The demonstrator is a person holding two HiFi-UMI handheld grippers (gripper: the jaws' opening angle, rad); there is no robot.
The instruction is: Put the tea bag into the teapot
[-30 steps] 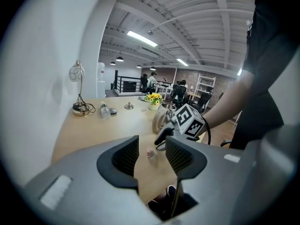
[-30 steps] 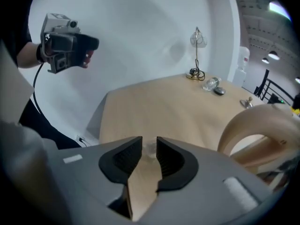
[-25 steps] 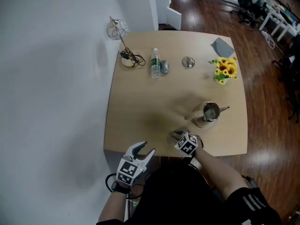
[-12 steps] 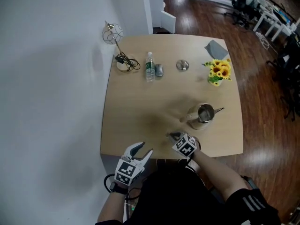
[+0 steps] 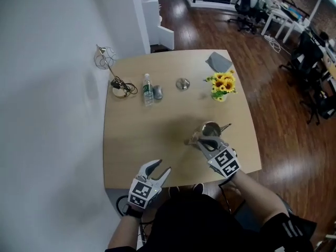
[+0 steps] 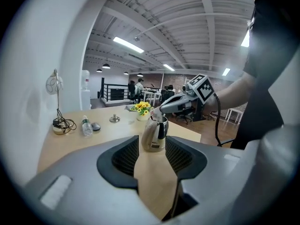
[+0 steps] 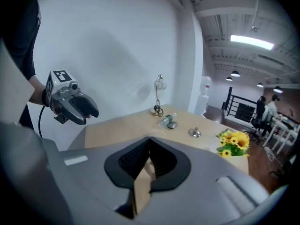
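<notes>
**Q:** Which step is shown?
**A:** Delivery. The right gripper [image 6: 161, 108], jaws closed on the tea bag [image 6: 156, 114], hangs just above the teapot [image 6: 154, 135]. The left gripper [image 5: 160, 167] is wide apart and empty.
**Q:** Next?
**A:** Probably lower the bag and release it.

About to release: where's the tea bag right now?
In the left gripper view the tea bag is pinched in the right claw at the steel teapot's rim, near the table's front right edge.

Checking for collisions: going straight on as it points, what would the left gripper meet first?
Probably the teapot, centred ahead between the left gripper's open jaws; only bare table lies before it.
</notes>
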